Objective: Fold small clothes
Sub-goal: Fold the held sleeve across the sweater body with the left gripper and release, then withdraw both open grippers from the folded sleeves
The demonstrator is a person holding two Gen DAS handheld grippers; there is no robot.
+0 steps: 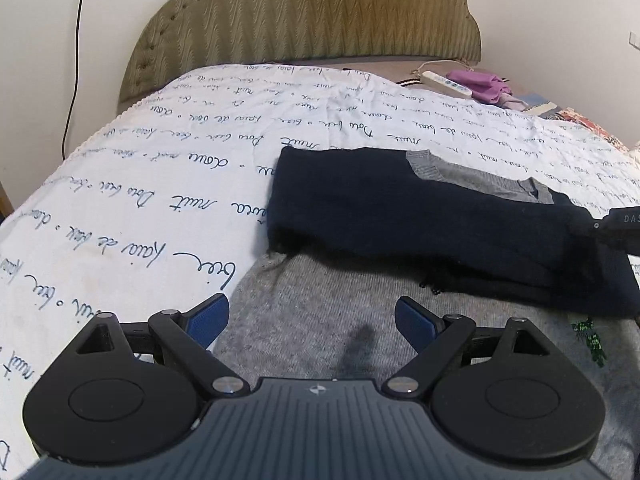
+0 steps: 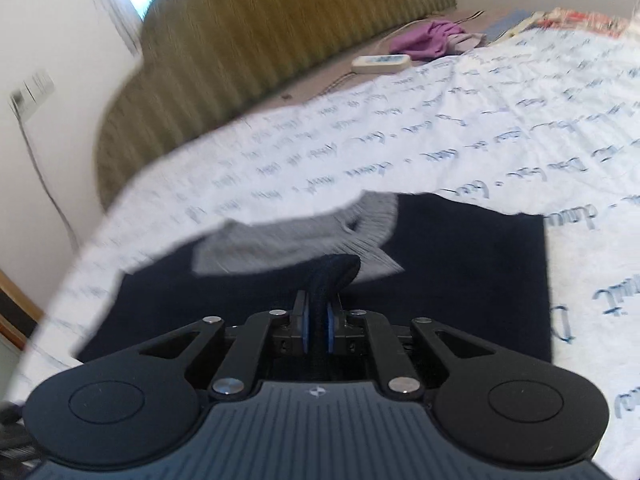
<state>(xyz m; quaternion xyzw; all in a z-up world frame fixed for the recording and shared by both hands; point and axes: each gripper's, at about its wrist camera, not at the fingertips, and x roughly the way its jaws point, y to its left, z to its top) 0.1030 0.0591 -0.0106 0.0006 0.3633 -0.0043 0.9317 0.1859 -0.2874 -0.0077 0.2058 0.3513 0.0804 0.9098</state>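
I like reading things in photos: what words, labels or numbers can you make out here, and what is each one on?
"DAS": white letters, cut off at the frame edge, on the black right gripper in the left wrist view.
"nuit", "de", "beau": upside-down cursive script printed in rows all over the white bedspread; the rest is too loopy or blurred to read.
White remote control near the headboard: blue button markings, too small to read.
A small emblem, no letters, on the left gripper.

Script-printed bedspread [image 1: 168, 168] carries navy garment [image 1: 400, 208], grey sweater [image 1: 320, 312].
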